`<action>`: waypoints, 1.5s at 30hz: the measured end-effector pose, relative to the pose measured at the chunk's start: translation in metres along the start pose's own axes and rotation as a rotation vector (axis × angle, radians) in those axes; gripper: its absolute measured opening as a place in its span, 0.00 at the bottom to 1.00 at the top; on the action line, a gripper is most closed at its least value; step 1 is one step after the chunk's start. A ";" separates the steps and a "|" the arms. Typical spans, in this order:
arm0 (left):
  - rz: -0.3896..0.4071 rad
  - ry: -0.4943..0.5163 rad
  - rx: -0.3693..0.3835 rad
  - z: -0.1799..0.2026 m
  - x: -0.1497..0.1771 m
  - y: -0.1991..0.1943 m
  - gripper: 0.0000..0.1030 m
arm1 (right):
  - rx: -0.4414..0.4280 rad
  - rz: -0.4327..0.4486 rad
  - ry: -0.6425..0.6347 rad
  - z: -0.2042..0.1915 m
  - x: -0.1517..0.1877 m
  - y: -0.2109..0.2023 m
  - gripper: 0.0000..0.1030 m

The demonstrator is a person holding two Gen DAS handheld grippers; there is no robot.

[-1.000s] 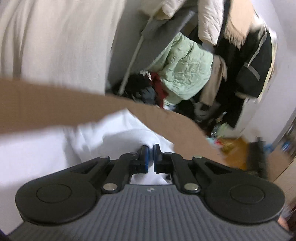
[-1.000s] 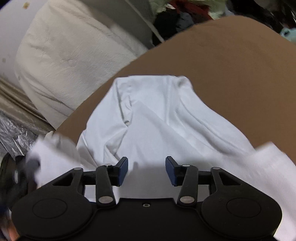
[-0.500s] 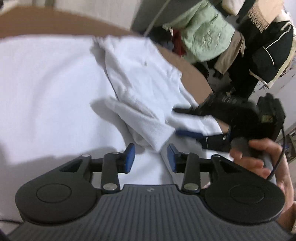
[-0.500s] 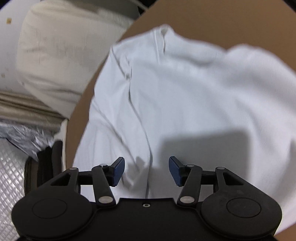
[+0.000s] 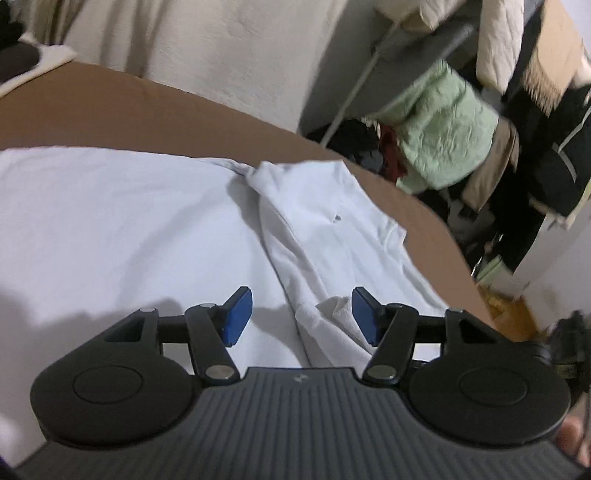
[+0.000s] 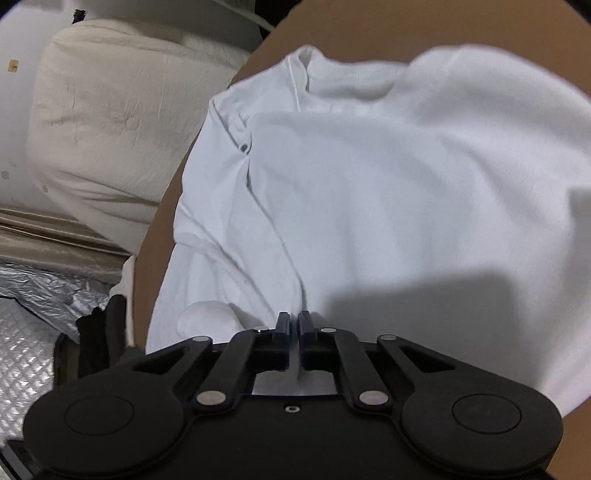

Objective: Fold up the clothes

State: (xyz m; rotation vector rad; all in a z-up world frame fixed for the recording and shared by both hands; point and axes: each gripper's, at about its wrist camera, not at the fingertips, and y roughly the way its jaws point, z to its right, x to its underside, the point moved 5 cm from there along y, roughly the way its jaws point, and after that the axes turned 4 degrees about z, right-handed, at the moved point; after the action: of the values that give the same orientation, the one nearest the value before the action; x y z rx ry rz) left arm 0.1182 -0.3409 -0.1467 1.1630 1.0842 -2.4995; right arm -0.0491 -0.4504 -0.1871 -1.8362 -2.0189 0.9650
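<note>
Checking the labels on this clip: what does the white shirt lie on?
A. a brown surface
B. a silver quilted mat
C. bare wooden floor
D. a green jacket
A: the white shirt is spread over the brown surface, which shows past its collar and along its side edge in both wrist views.

My white shirt [image 6: 369,192] lay spread on the brown surface [image 5: 147,107], collar toward its far edge. One side was folded in over the body, making a long crease, with a bunched fold [image 5: 332,317] near me. A small dark spot marked it.
</note>
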 end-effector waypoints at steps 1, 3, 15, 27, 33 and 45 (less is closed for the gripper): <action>-0.018 0.015 0.005 0.004 0.002 0.009 0.66 | 0.001 0.010 -0.003 0.000 -0.002 -0.001 0.05; -0.067 0.000 0.005 0.008 0.011 0.023 0.67 | -0.015 0.015 -0.003 -0.001 -0.004 -0.003 0.04; -0.172 0.108 -0.043 0.031 0.042 0.017 0.09 | 0.021 0.018 -0.069 -0.008 -0.013 -0.006 0.04; -0.174 0.156 -0.144 0.024 0.061 -0.029 0.08 | 0.037 0.026 -0.125 -0.016 -0.017 -0.015 0.04; -0.135 0.111 -0.032 0.028 0.051 -0.046 0.08 | 0.056 0.025 -0.116 -0.012 -0.019 -0.018 0.05; -0.247 0.065 0.066 0.029 0.066 -0.048 0.09 | 0.117 0.126 -0.348 -0.031 0.004 -0.090 0.08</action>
State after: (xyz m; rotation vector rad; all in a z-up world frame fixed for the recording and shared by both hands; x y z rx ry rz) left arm 0.0356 -0.3172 -0.1565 1.2020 1.2398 -2.7181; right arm -0.1025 -0.4358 -0.1096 -1.8549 -1.9947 1.4967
